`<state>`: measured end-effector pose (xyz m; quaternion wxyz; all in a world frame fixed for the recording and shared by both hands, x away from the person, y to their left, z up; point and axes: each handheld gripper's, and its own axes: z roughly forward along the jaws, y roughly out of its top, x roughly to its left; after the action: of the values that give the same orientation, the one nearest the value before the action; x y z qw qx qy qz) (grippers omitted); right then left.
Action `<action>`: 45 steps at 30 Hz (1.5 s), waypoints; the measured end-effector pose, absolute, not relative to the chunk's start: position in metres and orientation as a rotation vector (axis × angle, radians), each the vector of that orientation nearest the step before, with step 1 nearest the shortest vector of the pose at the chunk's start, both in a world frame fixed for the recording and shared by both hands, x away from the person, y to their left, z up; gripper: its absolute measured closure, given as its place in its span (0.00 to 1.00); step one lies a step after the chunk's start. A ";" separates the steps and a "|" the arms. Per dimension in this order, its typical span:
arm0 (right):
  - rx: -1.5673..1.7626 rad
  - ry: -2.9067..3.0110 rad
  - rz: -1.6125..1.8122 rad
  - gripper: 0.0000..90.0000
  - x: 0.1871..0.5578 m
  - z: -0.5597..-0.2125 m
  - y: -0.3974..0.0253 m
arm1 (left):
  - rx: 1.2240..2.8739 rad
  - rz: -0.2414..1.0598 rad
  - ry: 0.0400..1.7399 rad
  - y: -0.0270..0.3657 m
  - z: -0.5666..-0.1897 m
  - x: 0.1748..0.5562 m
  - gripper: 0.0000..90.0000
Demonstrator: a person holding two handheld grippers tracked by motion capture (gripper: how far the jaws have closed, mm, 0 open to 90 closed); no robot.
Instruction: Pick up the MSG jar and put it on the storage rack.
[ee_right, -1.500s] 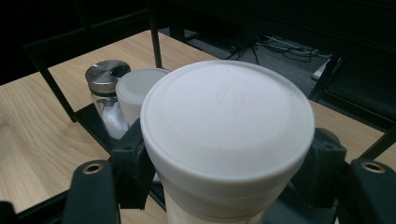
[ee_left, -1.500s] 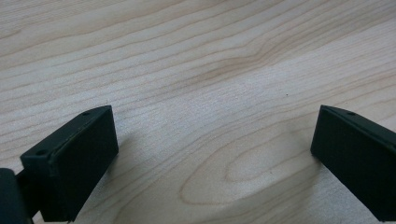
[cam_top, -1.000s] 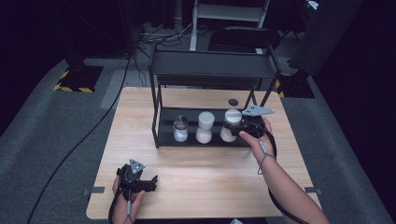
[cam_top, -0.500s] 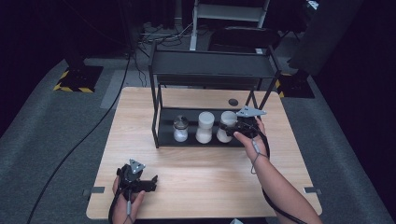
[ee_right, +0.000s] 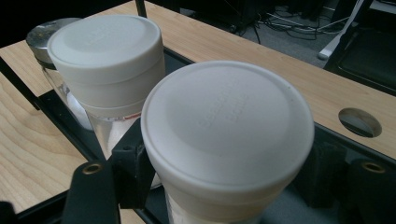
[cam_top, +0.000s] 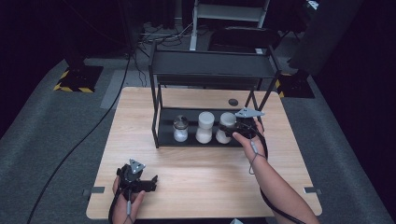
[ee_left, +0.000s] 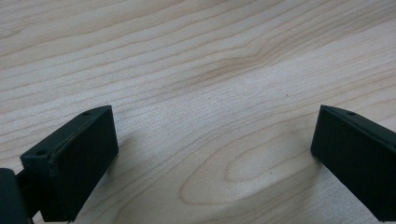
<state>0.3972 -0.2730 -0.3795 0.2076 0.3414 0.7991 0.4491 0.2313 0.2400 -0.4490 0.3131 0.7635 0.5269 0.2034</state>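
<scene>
My right gripper [cam_top: 229,129] is shut on a white-lidded jar [cam_top: 226,122] that stands on the lower shelf of a black rack [cam_top: 210,71]. In the right gripper view the jar's lid [ee_right: 227,121] sits between my black pads [ee_right: 133,163], which press on its sides. Close on its left stands a second white-lidded jar [cam_top: 205,127] [ee_right: 106,56]. Beyond that is a glass jar with a metal lid [cam_top: 180,128] [ee_right: 49,32]. My left gripper [cam_top: 150,182] [ee_left: 215,154] rests open on the wooden table [cam_top: 210,177] near its front left, with nothing between its jaws.
The rack's top shelf overhangs the jars, and its posts [cam_top: 155,116] stand at the corners. A round hole [cam_top: 233,101] [ee_right: 359,122] lies in the tabletop behind the rack. Bare wood stretches between the rack and the front edge.
My right gripper has slid left along the lower shelf with the jar, bringing it up close to the middle jar. The left gripper has stayed put.
</scene>
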 end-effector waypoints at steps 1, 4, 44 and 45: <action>0.955 2.225 1.249 0.37 0.397 -0.380 -0.273 | 2.014 0.536 1.389 0.240 -0.449 0.231 0.00; 0.969 2.218 1.259 0.37 0.397 -0.383 -0.275 | 2.013 0.537 1.390 0.240 -0.449 0.231 0.00; 0.881 2.139 1.443 0.08 0.330 -0.335 -0.323 | 2.009 0.537 1.394 0.239 -0.449 0.231 0.00; 0.882 2.141 1.448 0.08 0.328 -0.335 -0.325 | 2.011 0.537 1.393 0.240 -0.449 0.231 0.00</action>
<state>0.3283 -0.3253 -0.3348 0.2038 0.3163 0.7675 0.5189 0.2310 0.2395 -0.4491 0.3132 0.7624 0.5283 0.2038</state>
